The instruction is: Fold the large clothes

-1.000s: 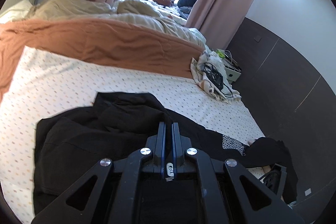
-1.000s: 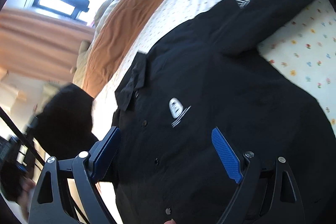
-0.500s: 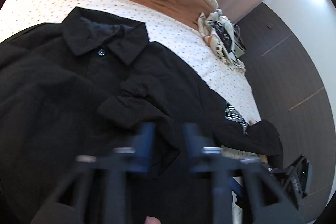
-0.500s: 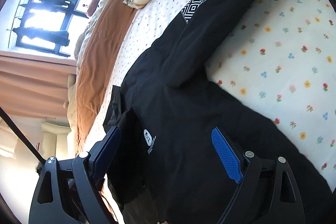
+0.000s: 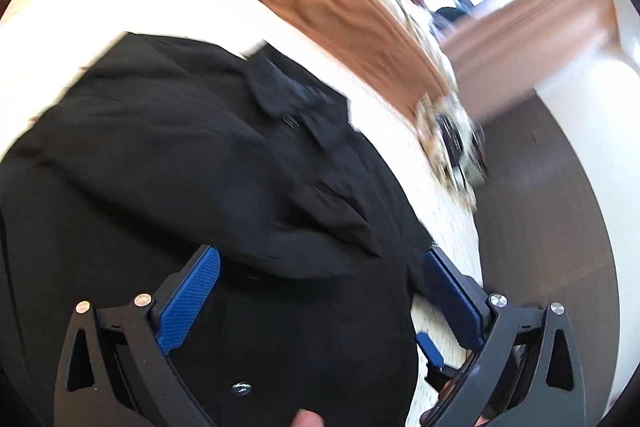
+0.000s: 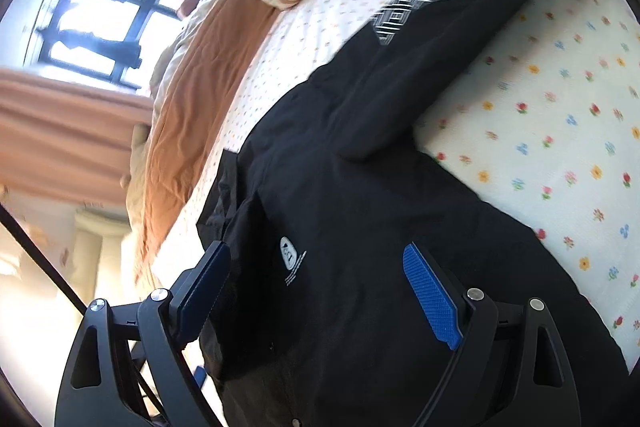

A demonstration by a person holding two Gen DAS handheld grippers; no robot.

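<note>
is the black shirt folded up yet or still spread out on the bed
Mostly spread: the black shirt lies open, logo up, one sleeve stretched across the bed.

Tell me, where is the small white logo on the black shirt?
In the right wrist view, the white logo sits between the right gripper fingers, nearer the left one.

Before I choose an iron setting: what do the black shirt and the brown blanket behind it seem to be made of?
Black shirt: thin matte woven cloth, perhaps cotton or a blend; it lies in soft creases, with a collar, buttons and a printed chest logo. Brown blanket: matte, finely crinkled fabric, perhaps washed cotton; the fibre cannot be told by sight.
</note>
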